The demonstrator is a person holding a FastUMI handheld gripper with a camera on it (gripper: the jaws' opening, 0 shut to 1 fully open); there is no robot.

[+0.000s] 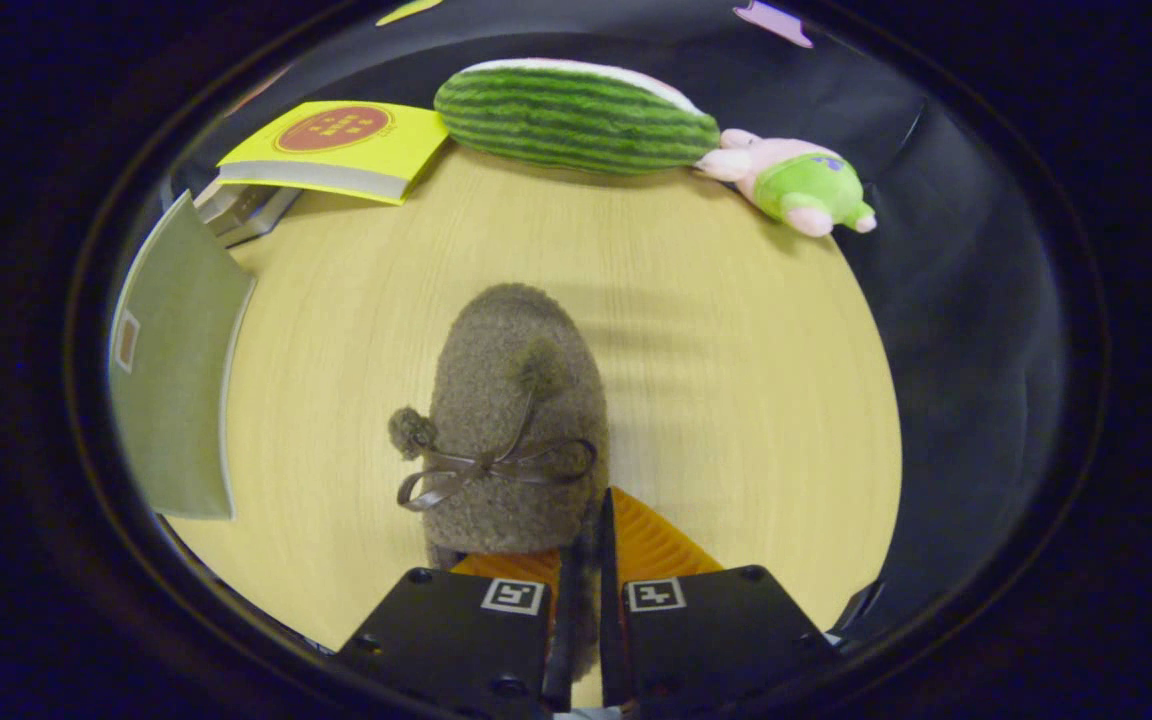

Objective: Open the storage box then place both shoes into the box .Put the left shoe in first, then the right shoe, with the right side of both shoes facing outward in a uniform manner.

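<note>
A fuzzy brown shoe point(521, 420) with a thin bow lace and two pompoms lies ahead of my fingers, toe pointing away over the wooden table point(736, 400). My gripper point(589, 535) is shut on the shoe's rear rim, and a strip of the fuzzy fabric is pinched in the narrow gap between the two fingers. Whether the shoe rests on the table or hangs just above it is unclear. Left of the shoe stands a grey-green panel point(176, 370), probably a side or lid of the storage box.
At the far edge of the table lie a yellow booklet point(341, 145) on a metal object point(246, 210), a striped green watermelon plush point(576, 115) and a small pink and green plush toy point(796, 180). Black cloth borders the table on the right.
</note>
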